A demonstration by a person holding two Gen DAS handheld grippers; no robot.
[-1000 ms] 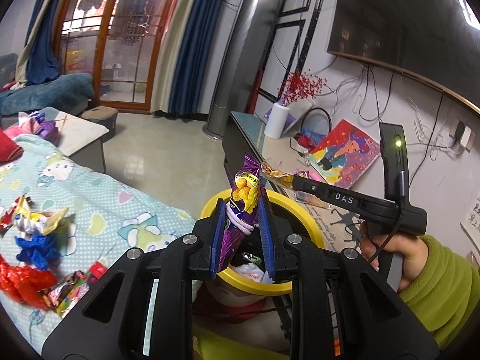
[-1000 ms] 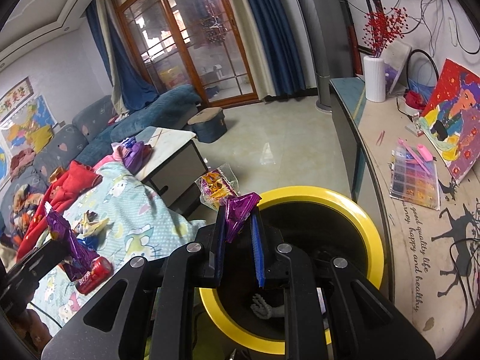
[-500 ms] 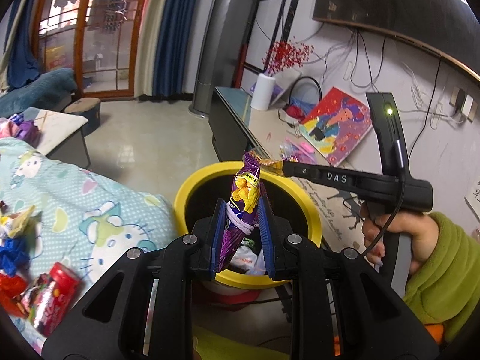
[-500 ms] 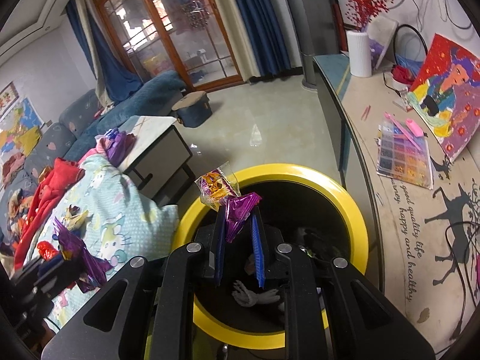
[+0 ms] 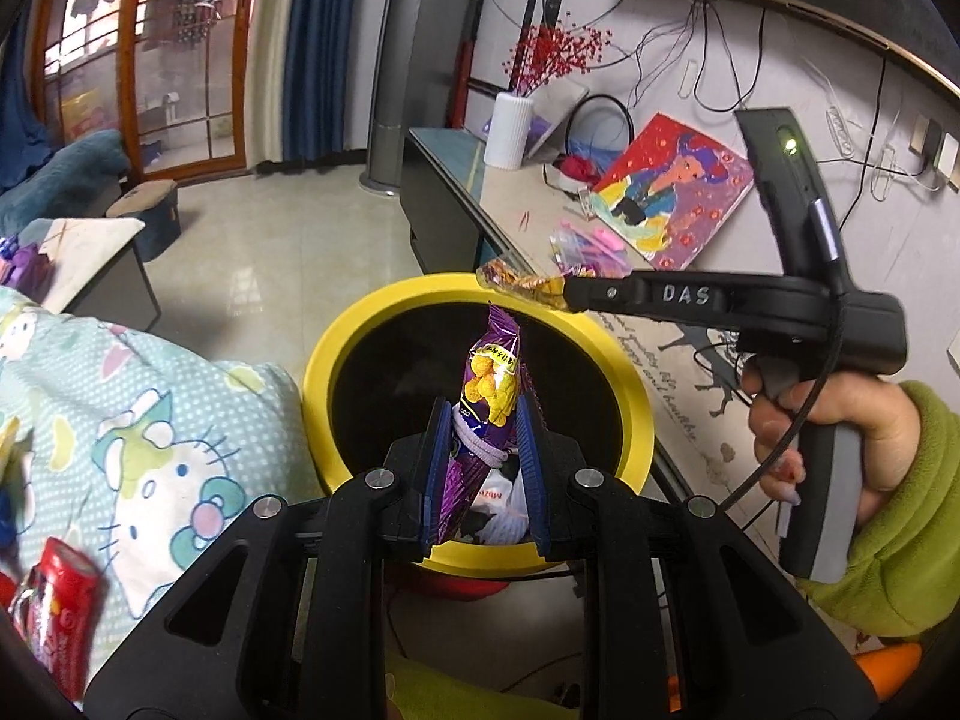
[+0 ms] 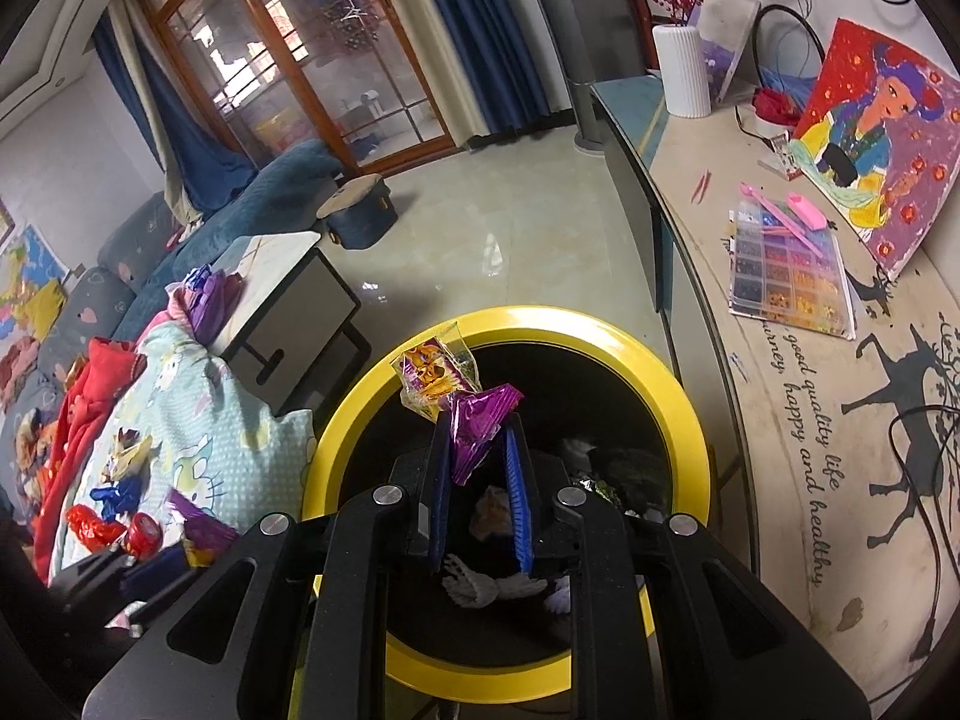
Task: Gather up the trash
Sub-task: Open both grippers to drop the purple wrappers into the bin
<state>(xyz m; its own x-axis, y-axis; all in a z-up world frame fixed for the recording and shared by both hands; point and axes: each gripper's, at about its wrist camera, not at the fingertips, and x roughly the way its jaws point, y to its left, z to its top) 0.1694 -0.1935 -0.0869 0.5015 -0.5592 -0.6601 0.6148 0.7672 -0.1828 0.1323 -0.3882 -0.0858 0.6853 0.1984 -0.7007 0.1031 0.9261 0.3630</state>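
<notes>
A yellow-rimmed black trash bin (image 5: 336, 354) stands beside the bed; it also shows in the right wrist view (image 6: 690, 408), with wrappers at its bottom. My left gripper (image 5: 483, 414) holds a purple snack bag (image 5: 489, 384) upright over the bin's mouth; its jaws look a little spread. My right gripper (image 6: 477, 426) is above the bin with a purple and yellow candy wrapper (image 6: 462, 396) between its jaws, which have widened. The right gripper's tip with its wrapper (image 5: 522, 283) shows over the bin's far rim.
A bed with a cartoon-print sheet (image 5: 150, 396) lies left of the bin with several wrappers and a red can (image 6: 141, 531) on it. A low cabinet top (image 6: 780, 396) with a bead box, painting and white vase runs along the right. Tiled floor lies beyond.
Both grippers have moved over the bin and tilted down toward its mouth. Both pairs of jaws have spread slightly around their wrappers.
</notes>
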